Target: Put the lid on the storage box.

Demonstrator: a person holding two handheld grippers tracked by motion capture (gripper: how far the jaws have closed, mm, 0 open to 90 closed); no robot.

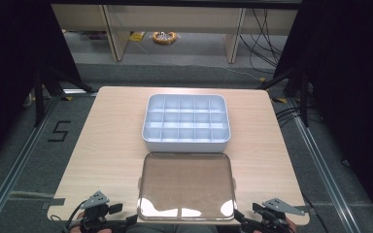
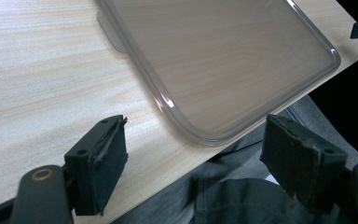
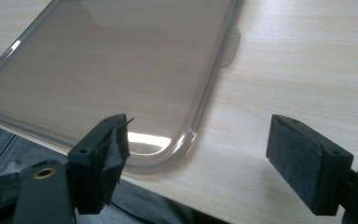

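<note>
1. The clear lid (image 1: pixel 186 187) lies flat on the wooden table (image 1: pixel 111 145) at its near edge, just in front of the white divided box (image 1: pixel 186 123); a narrow strip of bare wood parts the two.
2. The left gripper (image 1: pixel 102 216) sits at the lid's near left corner and the right gripper (image 1: pixel 267 218) at its near right corner, both at the table's edge (the high view gives this layout, but not how the jaws stand).
3. The left gripper view shows its jaws wide apart with nothing between them, the lid's rounded corner (image 2: pixel 200 135) just ahead, overhanging the table edge.
4. The right gripper view shows those jaws likewise spread and empty, the other near corner (image 3: pixel 177 149) ahead by the left pad.
5. Each gripper view also catches a small tab on the lid's side (image 2: pixel 109 35), too small to make out from above.
</note>
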